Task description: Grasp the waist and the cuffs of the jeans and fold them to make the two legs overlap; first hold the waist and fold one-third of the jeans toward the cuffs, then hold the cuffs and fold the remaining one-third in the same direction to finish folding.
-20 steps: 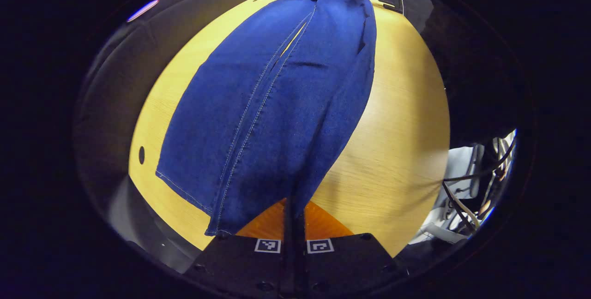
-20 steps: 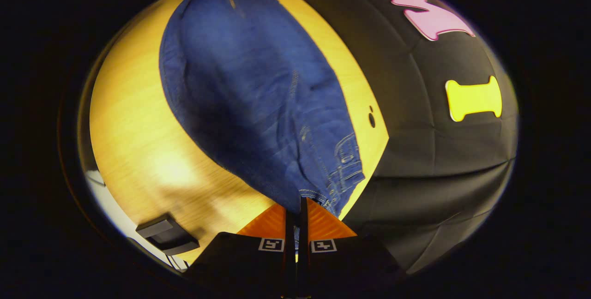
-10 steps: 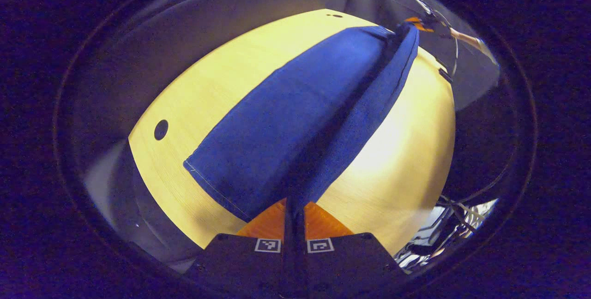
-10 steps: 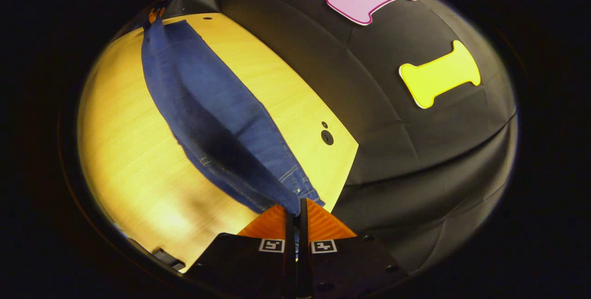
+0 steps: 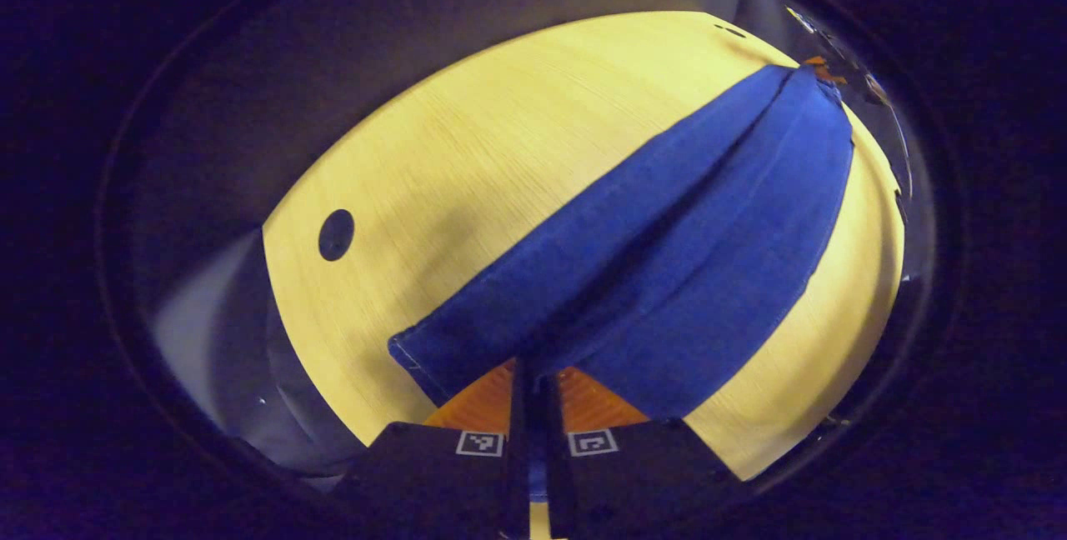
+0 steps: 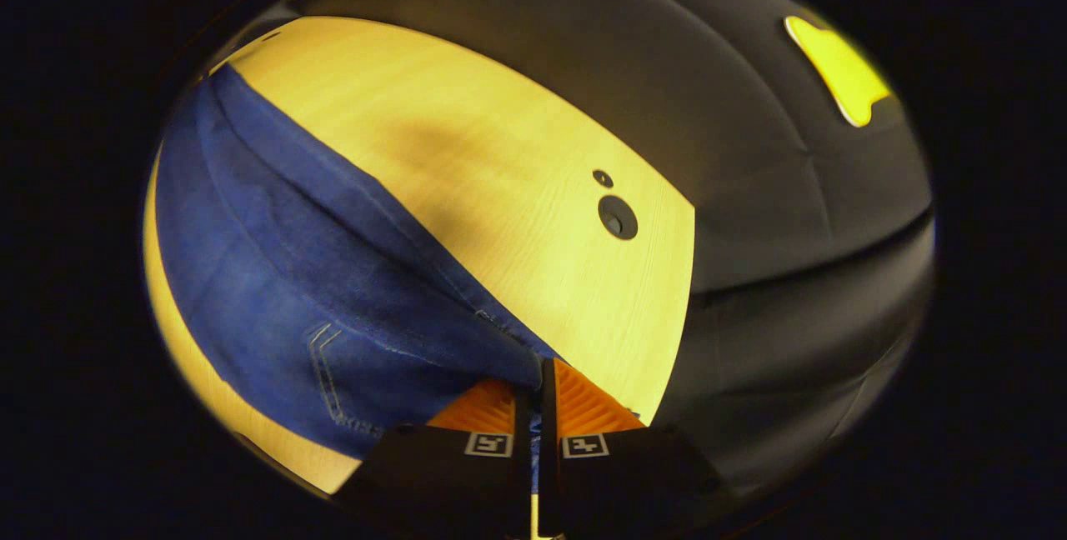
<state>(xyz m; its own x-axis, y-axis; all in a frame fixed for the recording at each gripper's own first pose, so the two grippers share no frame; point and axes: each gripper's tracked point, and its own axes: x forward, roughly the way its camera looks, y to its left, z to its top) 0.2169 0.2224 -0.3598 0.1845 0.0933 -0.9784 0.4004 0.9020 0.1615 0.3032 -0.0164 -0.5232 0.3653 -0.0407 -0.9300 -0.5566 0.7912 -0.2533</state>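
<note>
Two grippers, left gripper (image 5: 533, 382) and right gripper (image 6: 534, 394), clamping one jeans (image 5: 667, 240).

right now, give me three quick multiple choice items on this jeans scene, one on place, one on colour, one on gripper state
1. Where do the jeans lie?
A. on the wooden table
B. on the floor
C. in a basket

2. What colour are the jeans?
A. black
B. dark blue
C. grey

3. What is the left gripper doing?
A. hanging open, apart from the cloth
B. shut on the denim at the cuff end
C. pressing on bare table

Answers: 1 A, denim stretches across the pale wood; 2 B, the cloth is plainly blue; 3 B, both fingers close on fabric beside the hemmed cuff.
</note>
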